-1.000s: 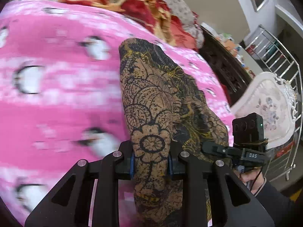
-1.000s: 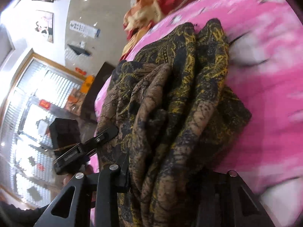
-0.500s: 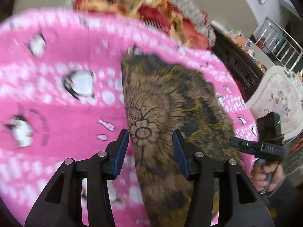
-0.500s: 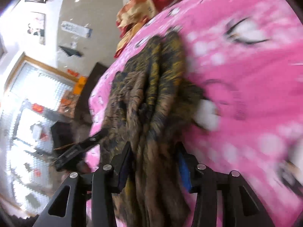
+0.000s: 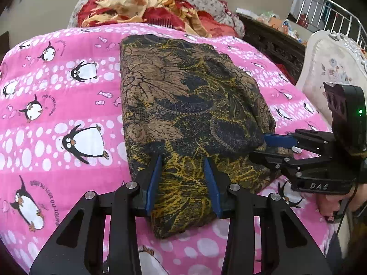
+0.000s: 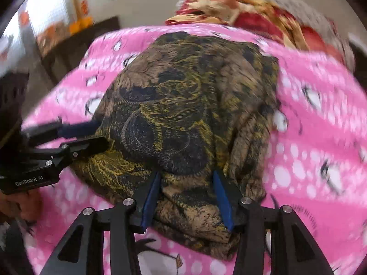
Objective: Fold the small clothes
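- The left wrist view is bright and evenly lit by soft daylight, and the penguin blanket (image 5: 68,105) reads crisp with saturated pink.
- Shadows are faint: only a thin dark band lies under the folded garment (image 5: 183,105) at its 6 o'clock edge.
- The right wrist view is smeared by motion blur, strongest from 1 to 4 o'clock and at 9 to 11 o'clock, where a washed-out bright patch glares.
- There the garment (image 6: 188,114) is softer, its print still readable.
- Both views bow outward, with black vignette corners.
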Demonstrator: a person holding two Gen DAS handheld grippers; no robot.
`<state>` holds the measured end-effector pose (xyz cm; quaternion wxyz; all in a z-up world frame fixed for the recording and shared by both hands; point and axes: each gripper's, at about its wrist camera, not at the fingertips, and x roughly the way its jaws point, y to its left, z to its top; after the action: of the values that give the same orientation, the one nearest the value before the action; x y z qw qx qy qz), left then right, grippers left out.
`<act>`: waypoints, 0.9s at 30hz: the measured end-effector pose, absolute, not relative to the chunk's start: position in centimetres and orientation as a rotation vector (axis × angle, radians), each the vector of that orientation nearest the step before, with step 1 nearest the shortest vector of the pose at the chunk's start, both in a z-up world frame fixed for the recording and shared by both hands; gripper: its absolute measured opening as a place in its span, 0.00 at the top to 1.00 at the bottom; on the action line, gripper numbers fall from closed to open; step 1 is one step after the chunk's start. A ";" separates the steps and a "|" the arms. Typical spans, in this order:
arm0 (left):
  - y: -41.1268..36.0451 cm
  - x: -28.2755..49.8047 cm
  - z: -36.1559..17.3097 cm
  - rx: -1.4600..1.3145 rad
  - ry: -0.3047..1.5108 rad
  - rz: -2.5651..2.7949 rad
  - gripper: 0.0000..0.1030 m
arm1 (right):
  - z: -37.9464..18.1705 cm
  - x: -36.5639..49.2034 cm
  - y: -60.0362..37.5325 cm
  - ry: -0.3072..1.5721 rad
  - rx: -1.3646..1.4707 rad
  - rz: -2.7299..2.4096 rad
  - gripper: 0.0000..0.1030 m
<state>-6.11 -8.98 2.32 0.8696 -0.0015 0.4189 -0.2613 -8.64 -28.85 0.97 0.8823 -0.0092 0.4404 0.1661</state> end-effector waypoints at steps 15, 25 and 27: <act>-11.6 9.7 6.8 -0.194 0.840 -0.369 0.60 | 6.7 2.0 -26.4 0.875 -0.063 0.075 0.56; -13.9 11.1 2.2 -0.104 0.848 -0.305 0.43 | 1.5 2.9 -28.3 0.759 -0.093 0.125 0.42; -13.8 11.1 2.2 -0.109 0.843 -0.307 0.43 | 1.4 3.4 -28.2 0.758 -0.091 0.121 0.41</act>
<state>11.05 -13.83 2.23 0.8997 -0.0527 0.4071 -0.1482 3.37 -28.18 1.37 0.9262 -0.0442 0.3697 0.0592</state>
